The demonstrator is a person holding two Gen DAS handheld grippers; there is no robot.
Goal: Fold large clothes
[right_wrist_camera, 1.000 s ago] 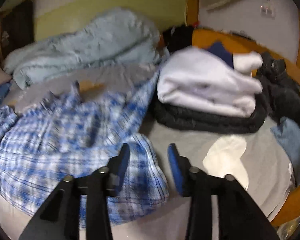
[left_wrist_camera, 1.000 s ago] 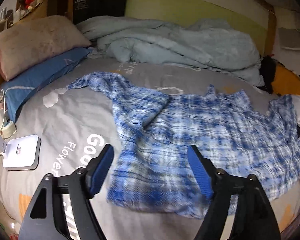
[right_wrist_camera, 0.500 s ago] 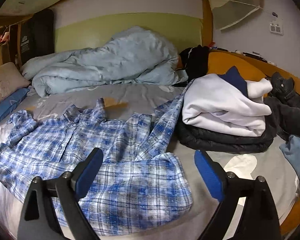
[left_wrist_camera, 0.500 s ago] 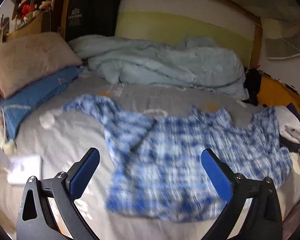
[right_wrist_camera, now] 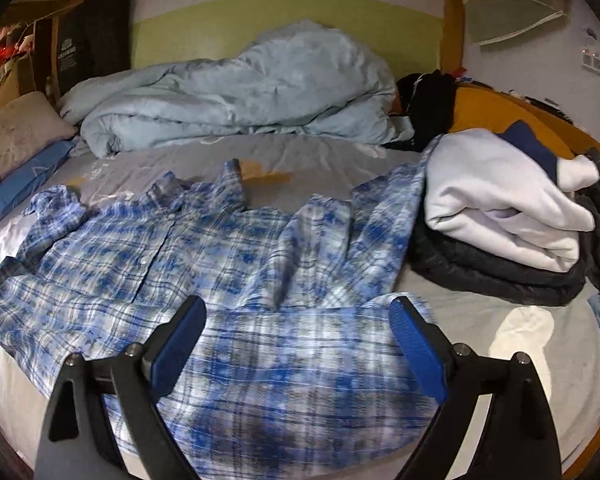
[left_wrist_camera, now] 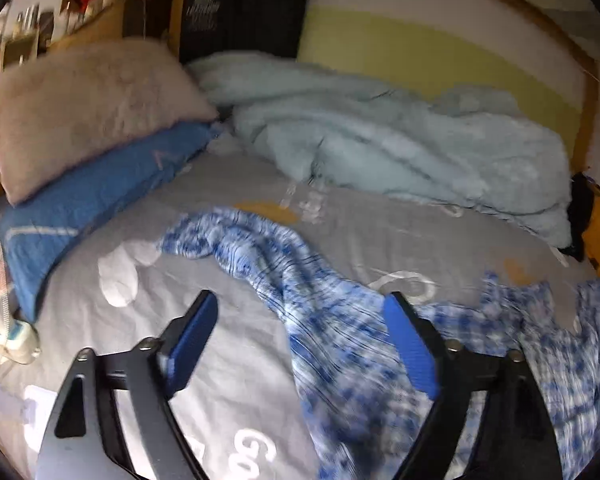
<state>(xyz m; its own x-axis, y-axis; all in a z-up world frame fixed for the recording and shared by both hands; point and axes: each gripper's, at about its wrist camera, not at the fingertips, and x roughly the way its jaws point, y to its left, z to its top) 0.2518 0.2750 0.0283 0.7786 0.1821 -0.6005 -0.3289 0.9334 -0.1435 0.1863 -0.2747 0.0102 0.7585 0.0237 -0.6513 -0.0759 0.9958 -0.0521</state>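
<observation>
While both grippers hang over the bed with nothing between their pads, the folding looks barely begun. A blue plaid shirt (right_wrist_camera: 220, 264) lies spread across the grey sheet (right_wrist_camera: 332, 168), collar toward the far side, buttons showing down its front. Its near hem seems turned up over the body in a loose flap on the right, which may count as a first fold, though the cloth there is rumpled and I cannot tell whether it is a deliberate crease. One sleeve (left_wrist_camera: 236, 236) trails out toward the pillows (left_wrist_camera: 88, 108) on the left, unfolded; the other sleeve runs up against a stack of folded clothes (right_wrist_camera: 500, 200) at the right edge of the bed, touching or nearly so. The left gripper (left_wrist_camera: 300, 336) has its jaws spread wide above the shoulder where the trailing sleeve meets the body. The right gripper (right_wrist_camera: 296, 336) is likewise wide apart, over the turned-up hem. A pale blue duvet (right_wrist_camera: 236, 96) is bunched at the far side, clear of the shirt. By my judgement, both sleeves remain to be brought in, the sides squared, and the body folded down to a stackable size; most of the work lies ahead.
</observation>
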